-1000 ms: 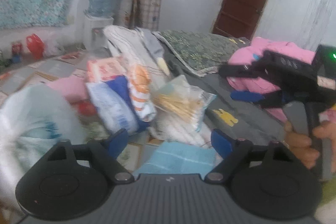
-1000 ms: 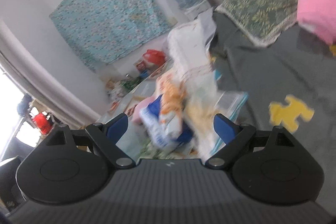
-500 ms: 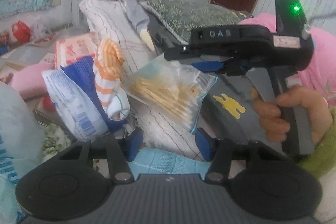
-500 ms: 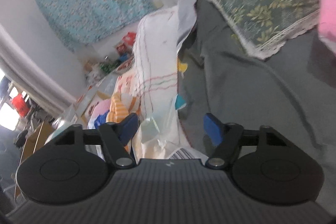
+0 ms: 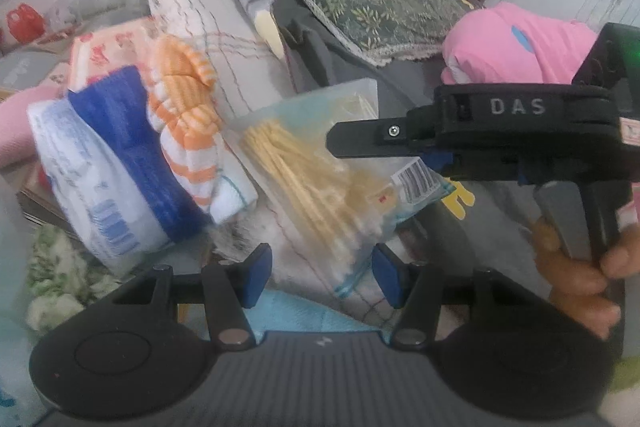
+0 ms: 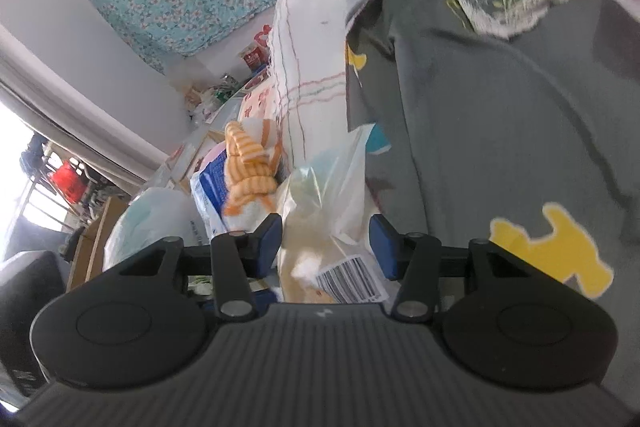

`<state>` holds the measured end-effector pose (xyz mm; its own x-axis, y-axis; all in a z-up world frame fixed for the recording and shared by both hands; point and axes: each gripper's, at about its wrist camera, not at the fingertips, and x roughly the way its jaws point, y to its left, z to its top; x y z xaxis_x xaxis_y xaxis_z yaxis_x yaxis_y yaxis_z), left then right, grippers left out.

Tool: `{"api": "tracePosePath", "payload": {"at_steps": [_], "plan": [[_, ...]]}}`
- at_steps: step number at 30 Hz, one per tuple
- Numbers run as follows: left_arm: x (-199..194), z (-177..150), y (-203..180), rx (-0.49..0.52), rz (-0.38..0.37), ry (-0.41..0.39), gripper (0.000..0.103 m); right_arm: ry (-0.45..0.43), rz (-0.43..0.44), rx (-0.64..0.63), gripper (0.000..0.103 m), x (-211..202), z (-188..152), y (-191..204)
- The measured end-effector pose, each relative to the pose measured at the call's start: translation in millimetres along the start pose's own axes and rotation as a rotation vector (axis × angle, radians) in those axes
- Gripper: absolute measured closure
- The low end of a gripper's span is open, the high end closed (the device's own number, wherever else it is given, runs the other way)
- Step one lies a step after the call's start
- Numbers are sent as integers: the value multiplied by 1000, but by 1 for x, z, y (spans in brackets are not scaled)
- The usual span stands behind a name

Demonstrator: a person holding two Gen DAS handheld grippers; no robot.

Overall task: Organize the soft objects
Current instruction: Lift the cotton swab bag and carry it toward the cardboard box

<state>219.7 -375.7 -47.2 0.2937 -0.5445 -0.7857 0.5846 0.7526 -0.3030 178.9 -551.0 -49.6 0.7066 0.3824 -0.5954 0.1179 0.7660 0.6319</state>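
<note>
A clear bag of cotton swabs point(image 5: 320, 167) lies on a white towel with thin coloured stripes point(image 5: 208, 11). Beside it sit an orange-and-white striped cloth point(image 5: 188, 123) and a blue-and-white pack point(image 5: 108, 179). My left gripper point(image 5: 322, 277) stands half open, with the bag's lower end between its fingers but not pressed. In the right wrist view, my right gripper point(image 6: 326, 245) straddles the bag point(image 6: 328, 195) near its barcode. Its jaws are closing, and the pads sit at the plastic's edges without squeezing it. In the left wrist view the right gripper point(image 5: 400, 147) shows side-on, held by a hand point(image 5: 580, 267).
A grey bedsheet with yellow figures point(image 6: 500, 107) covers the right side. It carries a green leaf-pattern pillow point(image 5: 368, 7) and a pink garment point(image 5: 516, 47). A light blue cloth point(image 5: 304, 311) lies just under my left gripper. A white plastic bag point(image 6: 152, 223) and floor clutter lie to the left.
Both grippers came down toward the pile and their jaws narrowed. The right gripper moved in from the right over the swab bag, which now sits between both pairs of fingers.
</note>
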Motion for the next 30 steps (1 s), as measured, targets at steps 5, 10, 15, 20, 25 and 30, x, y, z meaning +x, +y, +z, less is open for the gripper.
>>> {"api": "tracePosePath", "payload": {"at_steps": [5, 10, 15, 20, 25, 30], "plan": [[11, 3, -3, -13, -9, 44, 47, 7, 39, 35, 57, 3, -4, -8], [8, 3, -5, -12, -33, 27, 47, -10, 57, 22, 69, 2, -9, -4], [0, -1, -11, 4, -47, 0, 47, -31, 46, 1, 70, -5, -15, 6], [-19, -8, -19, 35, -64, -48, 47, -60, 50, 0, 70, -21, -23, 13], [-49, -21, -23, 45, -93, -88, 47, -96, 63, -18, 70, -45, -34, 31], [-85, -33, -26, 54, -104, -157, 47, -130, 76, -72, 70, -69, -44, 61]]}}
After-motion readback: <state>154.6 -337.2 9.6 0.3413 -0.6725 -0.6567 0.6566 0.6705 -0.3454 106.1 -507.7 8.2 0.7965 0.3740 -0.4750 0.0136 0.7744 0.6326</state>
